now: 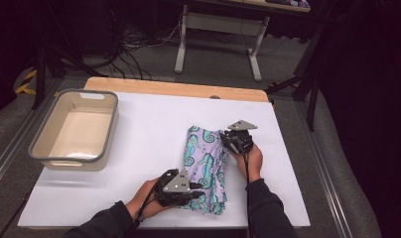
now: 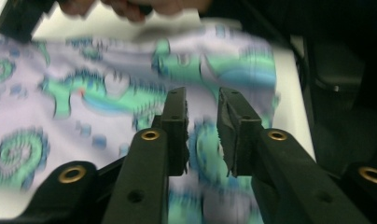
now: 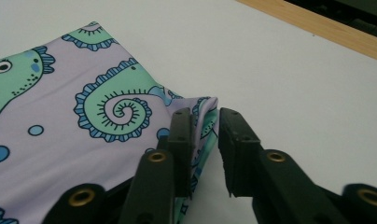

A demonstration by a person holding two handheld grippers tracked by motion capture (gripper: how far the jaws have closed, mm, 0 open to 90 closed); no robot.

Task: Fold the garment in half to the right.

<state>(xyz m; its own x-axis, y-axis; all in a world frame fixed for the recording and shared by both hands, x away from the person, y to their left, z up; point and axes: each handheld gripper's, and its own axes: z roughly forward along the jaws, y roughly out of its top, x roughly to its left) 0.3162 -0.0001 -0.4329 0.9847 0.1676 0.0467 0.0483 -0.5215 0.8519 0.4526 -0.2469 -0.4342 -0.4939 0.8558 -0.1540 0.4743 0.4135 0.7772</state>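
On the white table (image 1: 139,148), right of centre, lies a folded cloth (image 1: 206,166) of pale lilac printed with green and blue seahorses, its long side running away from the person. At its near edge, the left tongs (image 1: 197,191) rest over the fabric, held by the left hand (image 1: 146,196); in the left gripper view the two black jaws stand a small gap apart above the blurred print, and no fold can be made out between them, so they appear released. At the far right corner of the cloth, the right tongs (image 3: 204,140) sit with a raised flap of the fabric's edge between the jaws; the flap lies against the left-hand jaw, with a gap to the other, so the grip looks loose rather than clenched. Well apart to the left, near the table's edge, stands a grey-rimmed beige tub (image 1: 39,146).
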